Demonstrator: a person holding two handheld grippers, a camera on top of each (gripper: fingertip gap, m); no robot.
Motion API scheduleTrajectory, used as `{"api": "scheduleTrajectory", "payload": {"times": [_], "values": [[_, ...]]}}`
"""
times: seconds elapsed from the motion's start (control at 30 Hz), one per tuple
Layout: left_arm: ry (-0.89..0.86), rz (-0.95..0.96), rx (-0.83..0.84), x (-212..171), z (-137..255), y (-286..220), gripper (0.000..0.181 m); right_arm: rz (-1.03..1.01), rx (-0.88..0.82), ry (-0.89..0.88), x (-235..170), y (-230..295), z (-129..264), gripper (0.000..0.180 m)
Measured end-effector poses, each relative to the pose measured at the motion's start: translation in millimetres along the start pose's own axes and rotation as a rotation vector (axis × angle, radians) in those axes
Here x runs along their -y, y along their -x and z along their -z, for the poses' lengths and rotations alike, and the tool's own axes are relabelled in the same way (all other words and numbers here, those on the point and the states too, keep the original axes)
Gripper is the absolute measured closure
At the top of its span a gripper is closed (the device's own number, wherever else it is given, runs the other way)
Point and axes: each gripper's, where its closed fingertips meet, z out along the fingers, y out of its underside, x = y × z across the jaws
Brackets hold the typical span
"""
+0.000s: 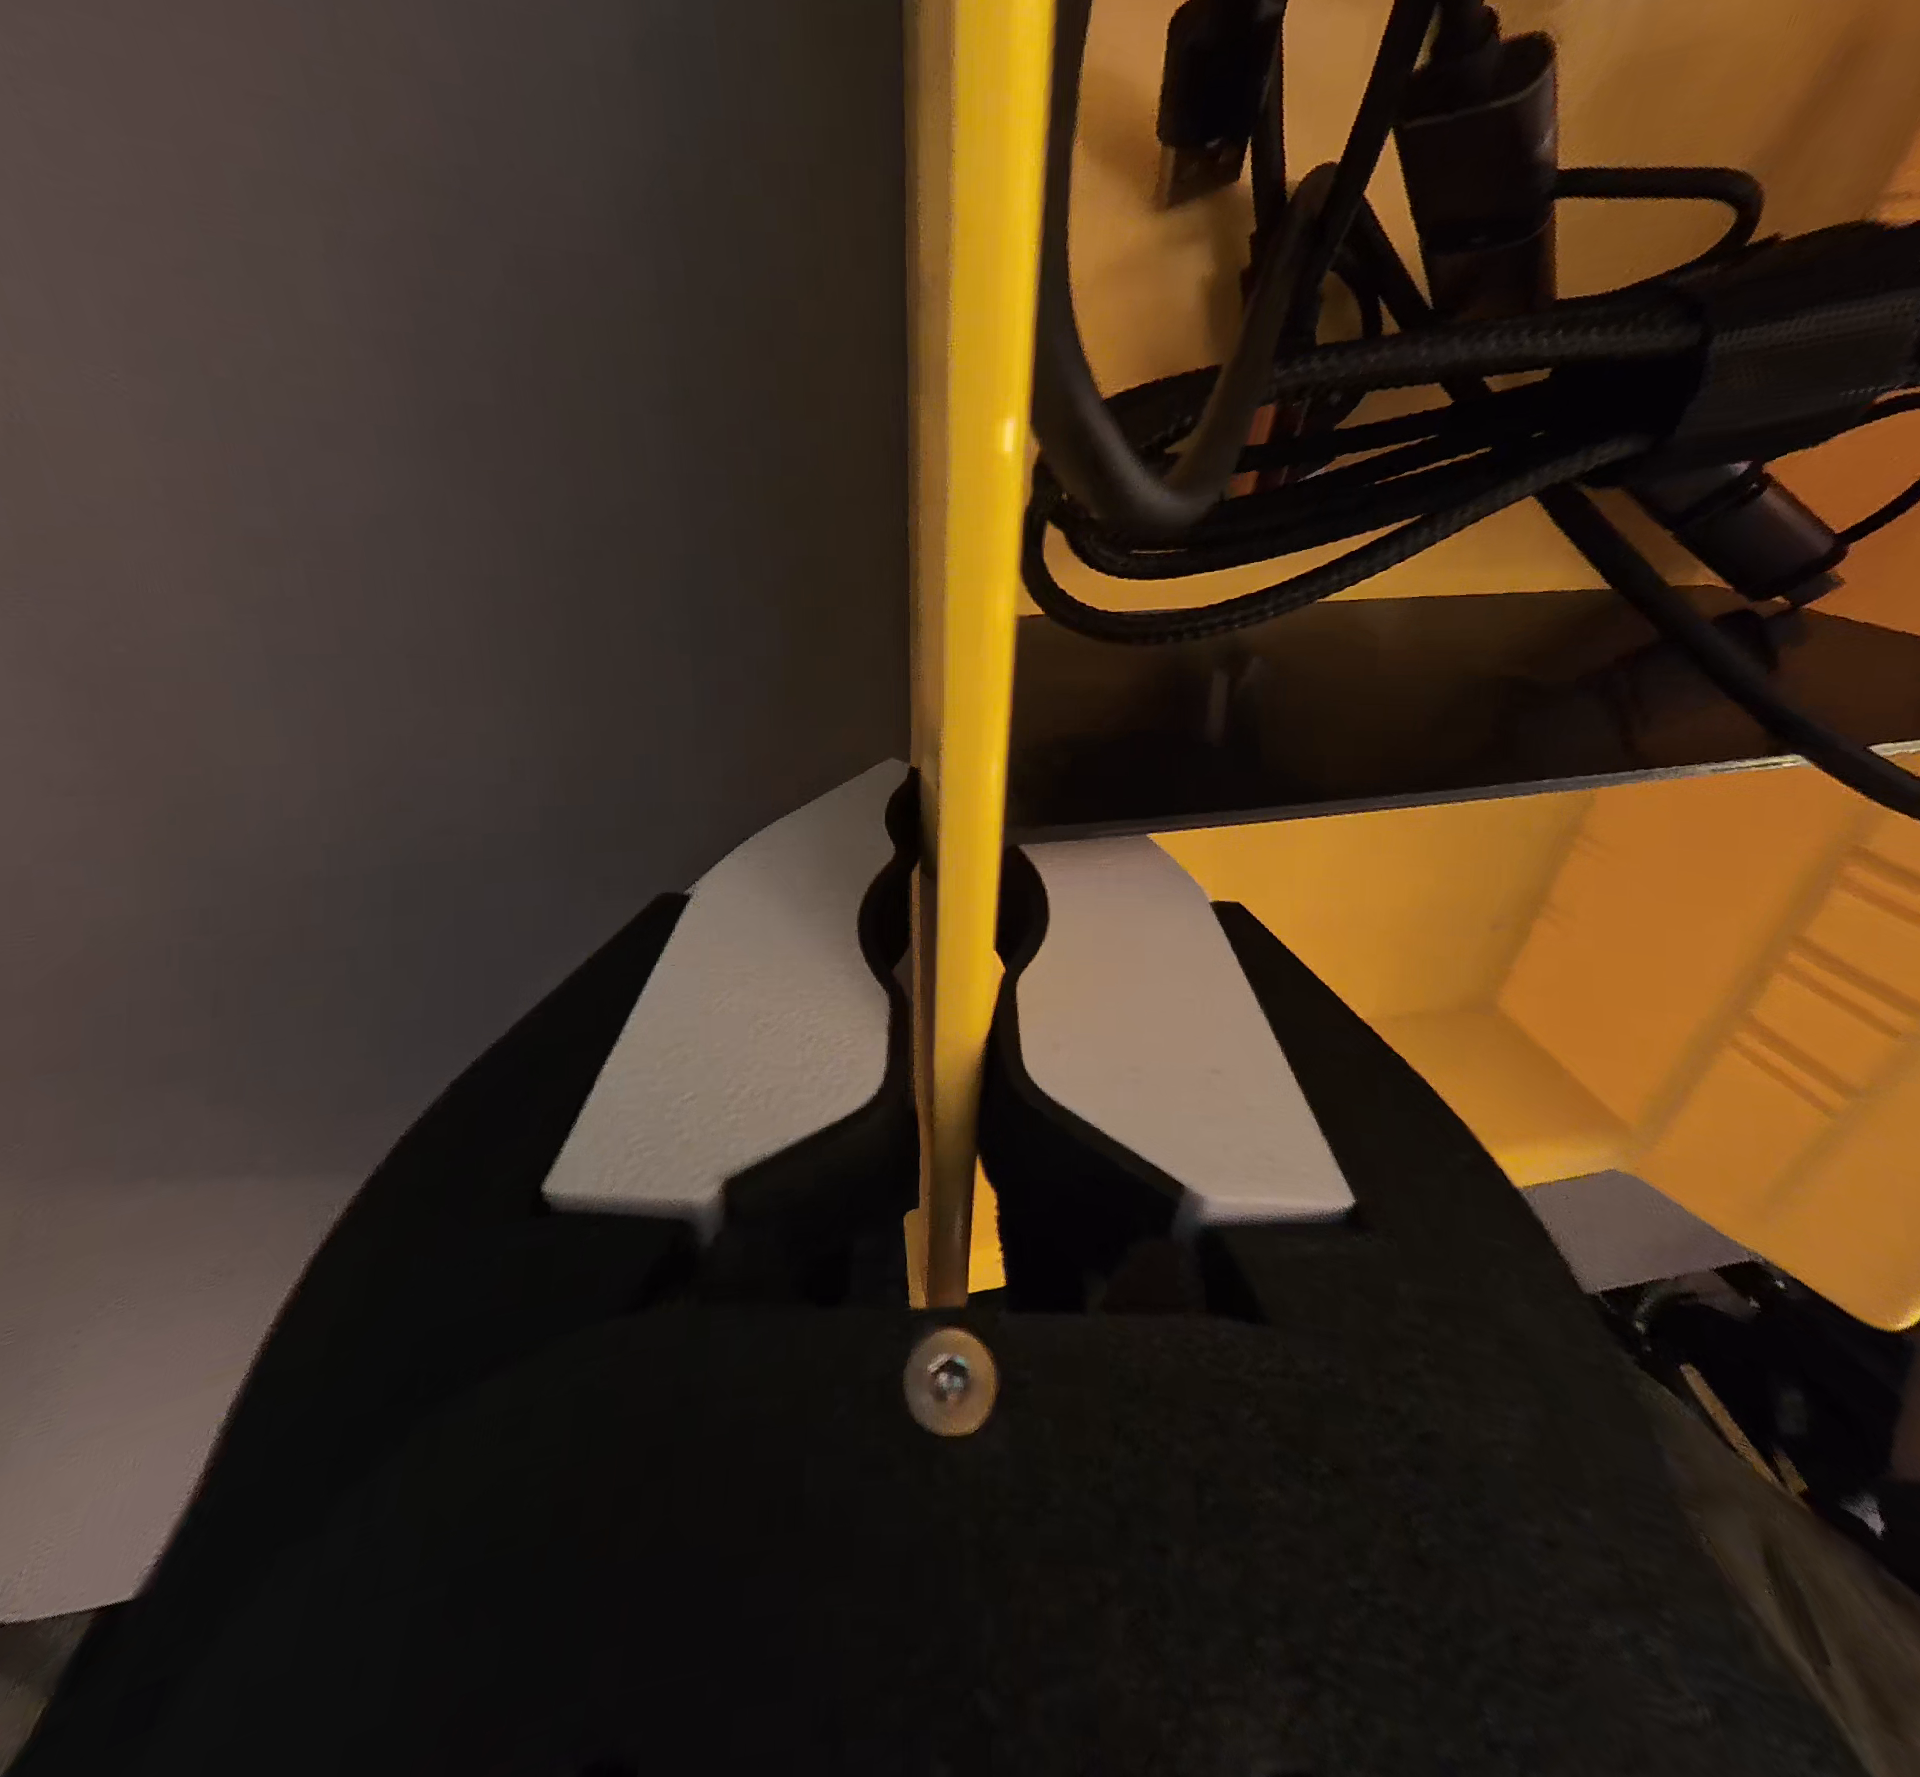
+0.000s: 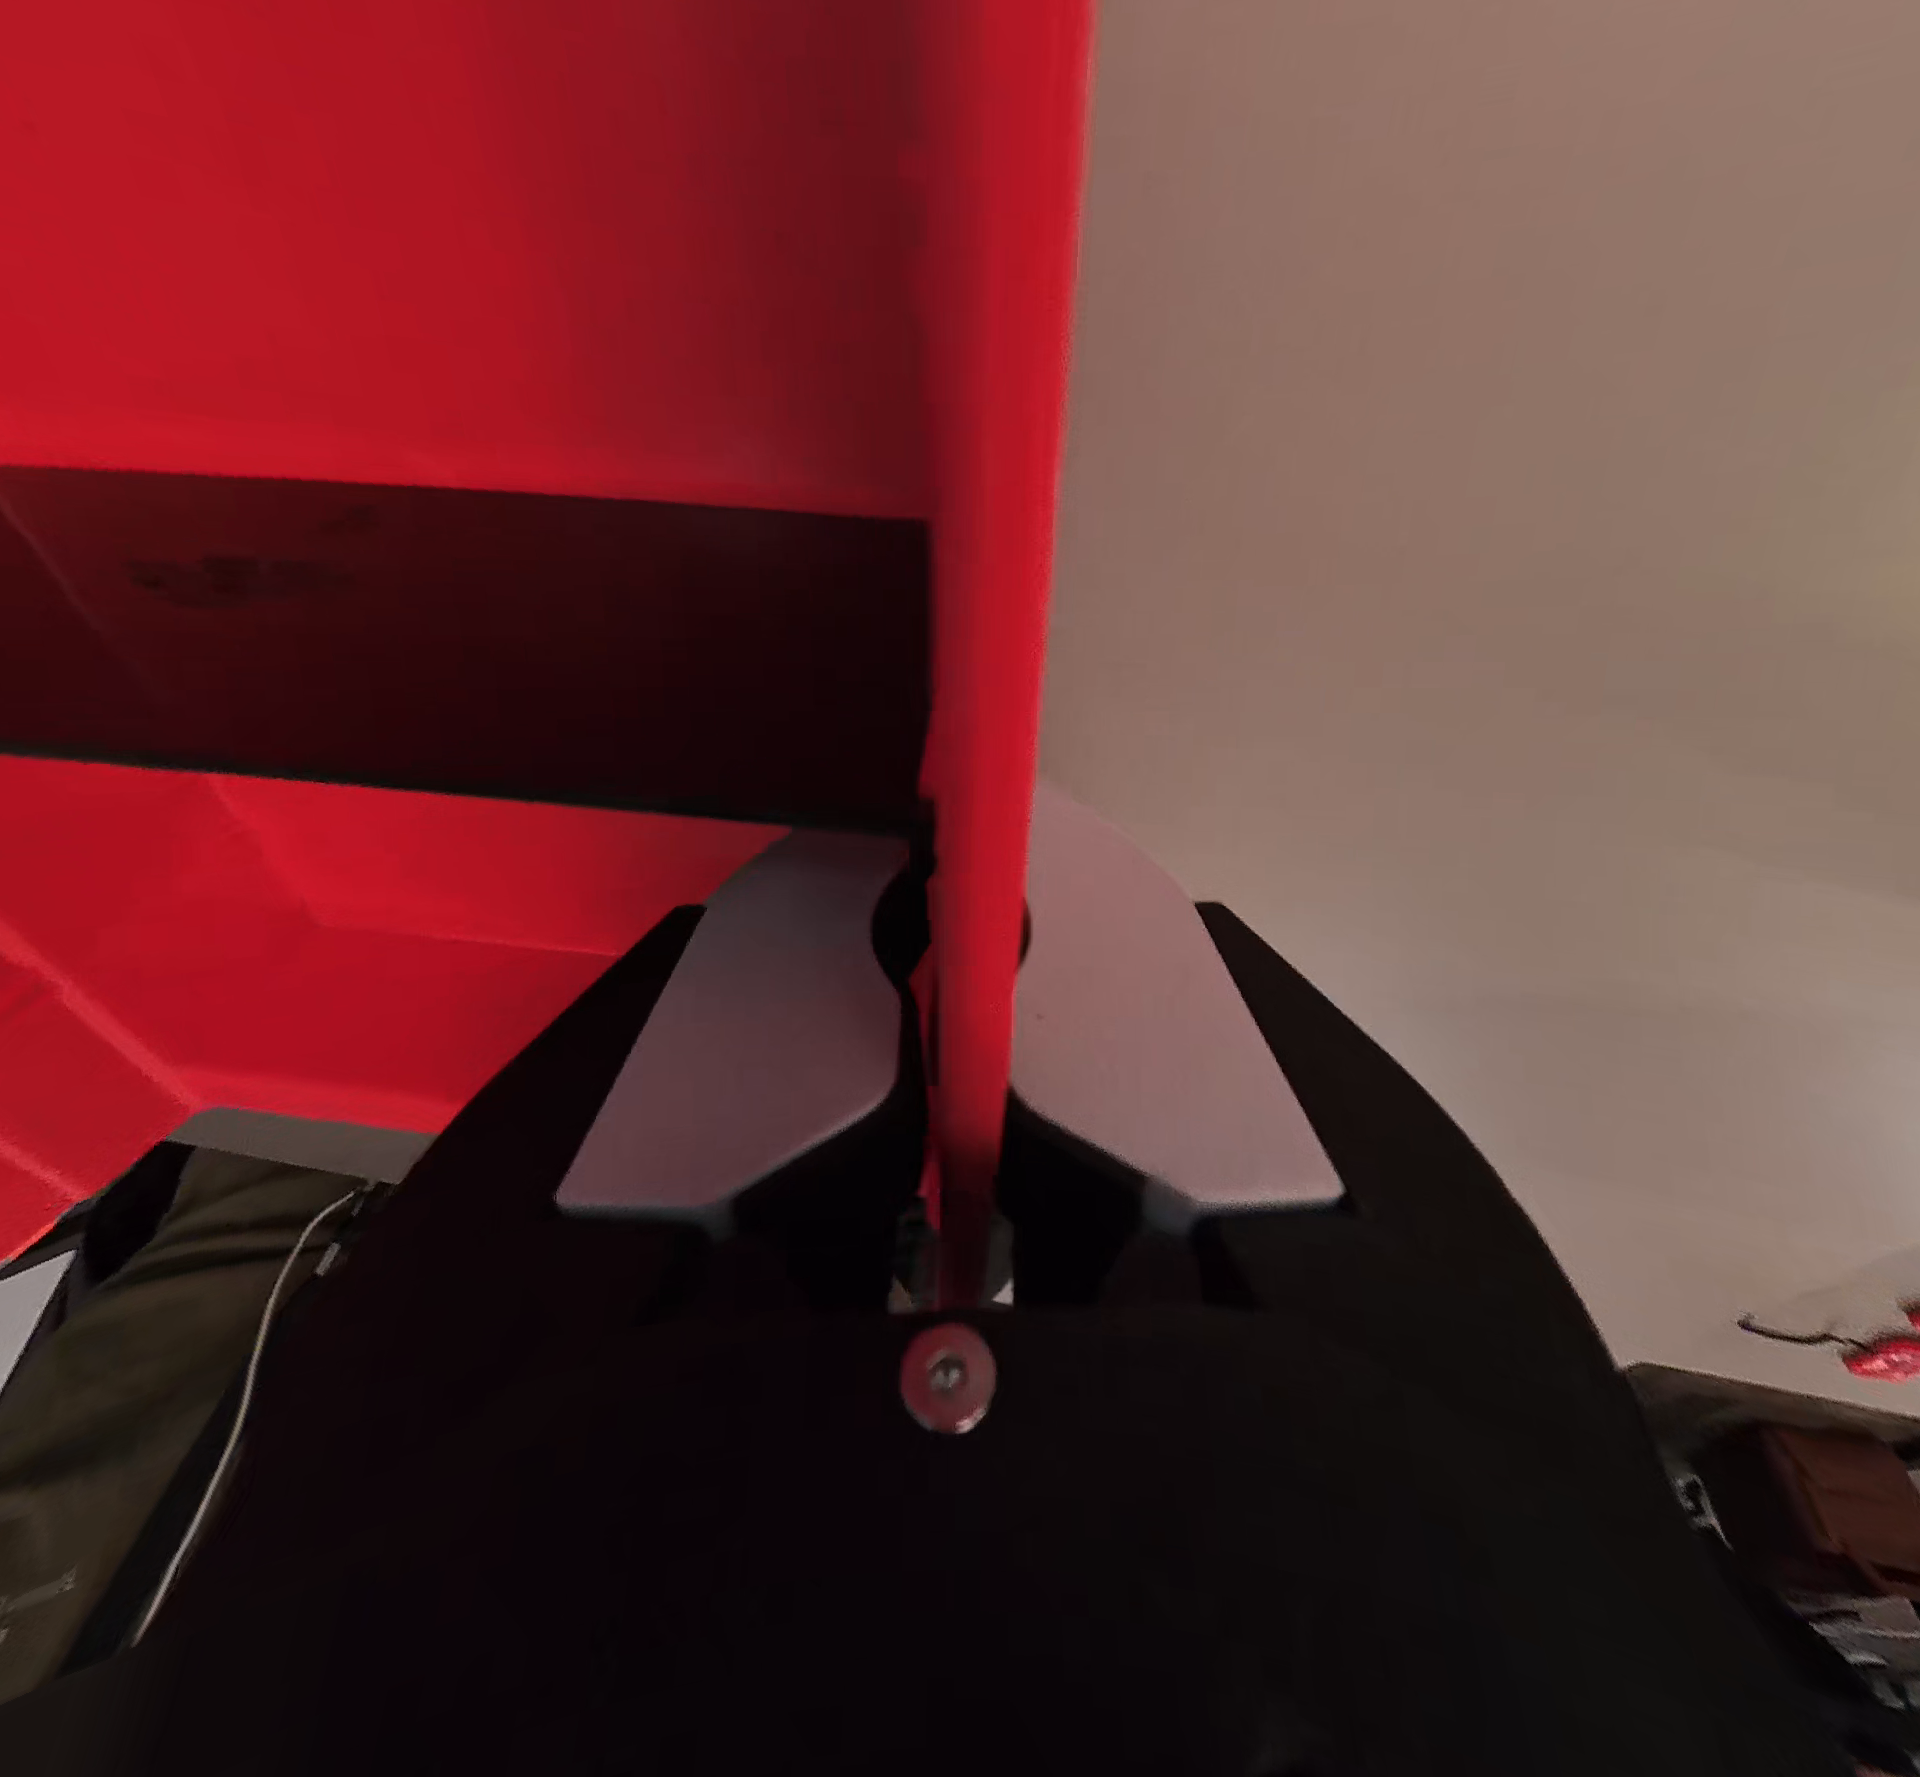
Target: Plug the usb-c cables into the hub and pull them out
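Note:
My left gripper [image 1: 951, 880] is shut on the thin side wall of a yellow bin [image 1: 977, 377], which runs up between the fingers. Inside the bin lies a tangle of black cables [image 1: 1351, 439] with several plugs, one dark plug [image 1: 1205, 117] hanging loose and a grey connector block [image 1: 1486, 158] behind it. I cannot pick out the hub for certain. My right gripper [image 2: 966, 880] is shut on the side wall of a red bin [image 2: 997, 480]. The red bin's inside shows no cables in this view.
A dark strip [image 1: 1455, 699] crosses inside the yellow bin and another dark strip [image 2: 468, 636] crosses inside the red bin. A grey wall [image 1: 416, 377] is left of the yellow bin and a beige wall [image 2: 1507, 480] right of the red bin. A person's olive clothing [image 2: 156, 1364] shows at lower left. The tips of one gripper are about 60 cm away from the tips of the other.

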Motion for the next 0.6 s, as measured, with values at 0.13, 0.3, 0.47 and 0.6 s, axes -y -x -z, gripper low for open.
{"api": "scheduleTrajectory", "payload": {"times": [0.13,0.3,0.47,0.6], "values": [[0.000,-0.003,0.029,5.5,0.3,4.6,0.176,-0.004,-0.003,0.014,1.4,4.1,-0.3,0.176],[0.004,-0.016,0.007,8.1,0.6,4.8,0.174,-0.003,0.013,0.012,0.6,8.9,-0.7,0.175],[0.029,-0.049,-0.047,7.5,1.1,2.7,0.167,-0.020,0.063,-0.005,-6.1,13.1,-2.8,0.174],[0.016,-0.144,-0.008,8.0,0.4,4.8,0.172,-0.007,0.054,-0.005,-7.5,15.9,-3.3,0.174]]}}
